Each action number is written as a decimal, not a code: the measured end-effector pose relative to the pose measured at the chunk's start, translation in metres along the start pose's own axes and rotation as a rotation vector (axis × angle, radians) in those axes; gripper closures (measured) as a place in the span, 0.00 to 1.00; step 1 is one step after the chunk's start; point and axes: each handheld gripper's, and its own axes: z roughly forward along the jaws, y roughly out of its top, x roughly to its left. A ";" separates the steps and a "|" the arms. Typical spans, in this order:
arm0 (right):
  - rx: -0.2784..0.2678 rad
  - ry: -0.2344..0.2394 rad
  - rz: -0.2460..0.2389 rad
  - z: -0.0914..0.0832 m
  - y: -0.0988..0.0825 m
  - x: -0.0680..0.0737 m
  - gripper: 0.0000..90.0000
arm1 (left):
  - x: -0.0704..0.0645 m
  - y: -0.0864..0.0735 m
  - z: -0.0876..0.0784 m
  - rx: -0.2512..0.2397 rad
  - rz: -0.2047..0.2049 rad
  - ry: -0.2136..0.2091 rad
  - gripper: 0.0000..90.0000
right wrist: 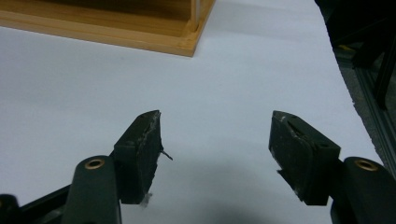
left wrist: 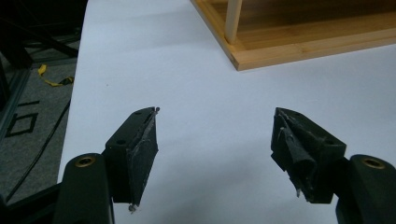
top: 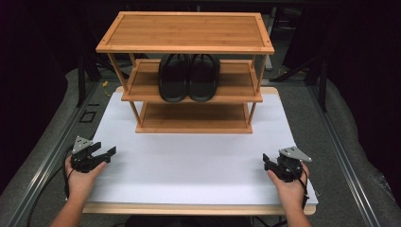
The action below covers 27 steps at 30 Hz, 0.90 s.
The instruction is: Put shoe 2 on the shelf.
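Both grippers released, nothing between the jaws. Left gripper [top: 105, 155] at 8 o'clock on the white table [top: 189, 161], right gripper [top: 270, 163] at 4 o'clock. 2 black slippers [top: 188, 78] side by side on the bamboo rack [top: 184, 33]'s middle shelf, 12 o'clock, well apart from both.

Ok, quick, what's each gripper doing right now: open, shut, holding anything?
Left gripper: open, empty, over the white table sheet.
Right gripper: open, empty, over the same sheet.
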 end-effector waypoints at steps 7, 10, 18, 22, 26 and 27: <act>0.042 0.007 0.031 0.006 -0.006 -0.008 0.38 | -0.001 -0.003 0.005 0.040 0.007 -0.011 0.35; 0.055 0.000 0.036 0.009 -0.007 -0.010 0.38 | -0.001 -0.004 0.007 0.050 0.011 -0.018 0.35; 0.060 0.005 0.025 0.011 -0.008 -0.009 0.38 | 0.000 -0.005 0.010 0.069 0.011 -0.026 0.35; 0.064 0.006 0.018 0.011 -0.008 -0.008 0.38 | 0.001 -0.006 0.011 0.077 0.007 -0.025 0.35; 0.068 0.001 0.020 0.012 -0.008 -0.009 0.38 | 0.002 -0.006 0.012 0.089 0.003 -0.012 0.35; 0.071 -0.001 0.020 0.012 -0.008 -0.009 0.38 | 0.002 -0.006 0.012 0.095 -0.001 -0.010 0.34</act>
